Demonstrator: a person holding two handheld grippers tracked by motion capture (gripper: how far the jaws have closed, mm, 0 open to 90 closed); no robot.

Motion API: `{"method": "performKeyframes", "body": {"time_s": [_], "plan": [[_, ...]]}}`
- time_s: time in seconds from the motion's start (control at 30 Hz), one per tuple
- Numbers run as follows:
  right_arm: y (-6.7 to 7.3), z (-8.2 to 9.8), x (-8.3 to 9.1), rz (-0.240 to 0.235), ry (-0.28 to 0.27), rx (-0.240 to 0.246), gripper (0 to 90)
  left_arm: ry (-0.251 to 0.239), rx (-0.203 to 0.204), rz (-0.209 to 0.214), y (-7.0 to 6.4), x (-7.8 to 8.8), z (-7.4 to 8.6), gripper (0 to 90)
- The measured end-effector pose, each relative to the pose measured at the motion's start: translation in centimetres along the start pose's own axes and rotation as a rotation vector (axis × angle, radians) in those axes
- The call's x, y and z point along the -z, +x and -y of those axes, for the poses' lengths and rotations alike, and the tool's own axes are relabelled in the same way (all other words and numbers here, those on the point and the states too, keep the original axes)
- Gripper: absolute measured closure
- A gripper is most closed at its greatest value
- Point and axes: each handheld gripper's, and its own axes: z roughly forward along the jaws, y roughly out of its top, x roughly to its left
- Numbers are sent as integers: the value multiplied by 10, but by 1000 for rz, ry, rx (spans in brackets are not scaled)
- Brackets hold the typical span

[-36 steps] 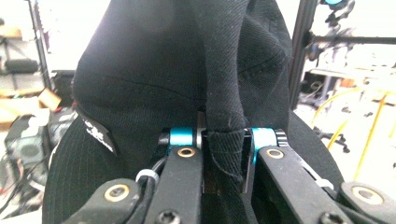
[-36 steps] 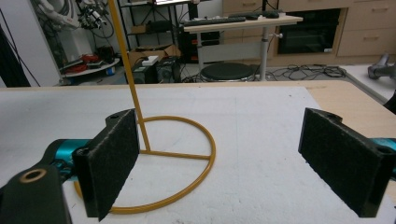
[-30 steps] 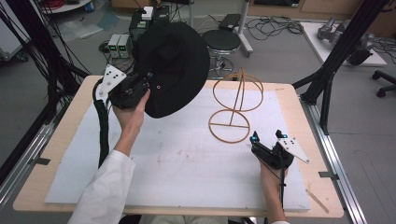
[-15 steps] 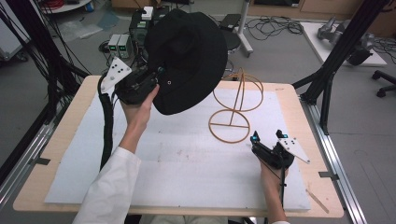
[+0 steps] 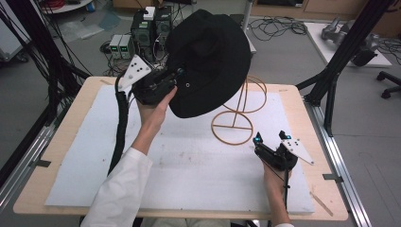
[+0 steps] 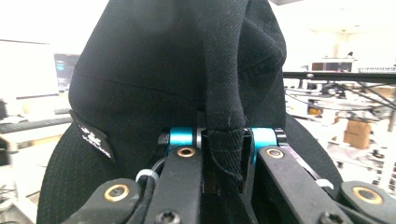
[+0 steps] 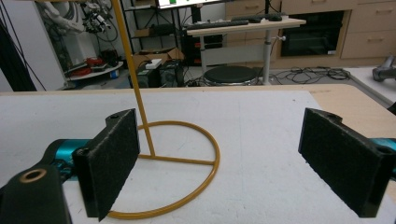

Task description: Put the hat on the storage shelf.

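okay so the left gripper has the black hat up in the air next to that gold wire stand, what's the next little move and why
Probably carry the black fabric bucket hat a bit further right, over the top ring of the gold wire hat stand. The left gripper is shut on its brim, the hat hangs raised left of the stand, and the right gripper rests open.

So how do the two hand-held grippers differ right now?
The left hand-held gripper is shut on the black hat's brim, while the right hand-held gripper stands open with nothing between its pads. The left one is raised above the table; the right one sits low by the yellow wire stand. Both are black, each held in one hand.
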Motion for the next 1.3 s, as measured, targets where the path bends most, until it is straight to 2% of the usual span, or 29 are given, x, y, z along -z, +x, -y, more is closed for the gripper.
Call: {"method": "performKeyframes", "body": {"time_s": [0.07, 0.23, 0.5, 0.67, 0.8, 0.83, 1.03, 1.23, 1.3], "plan": [[-1, 0, 0, -1, 1, 2, 117, -2, 26, 30, -8, -8, 3, 864], [-1, -1, 1, 0, -1, -6, 117, 9, 32, 60, -19, -22, 8, 863], [-1, -2, 2, -4, -10, -11, 117, 35, 23, 110, -39, -51, 13, 864], [-1, -2, 3, -7, -10, -14, 117, 42, 20, 124, -46, -62, 14, 864], [-1, -2, 2, -13, 1, -17, 117, 68, 6, 139, -52, -76, 15, 865], [-1, -2, 1, -11, 4, -5, 117, 77, 1, 141, -54, -78, 15, 866], [-2, -2, 2, -11, 0, -9, 117, 131, -3, 129, -55, -96, 19, 866], [-3, -2, 2, -10, 0, -14, 117, 224, 22, 144, -49, -114, 20, 866], [-3, -2, 2, -8, 0, -13, 117, 234, 27, 145, -49, -116, 21, 866]]}}
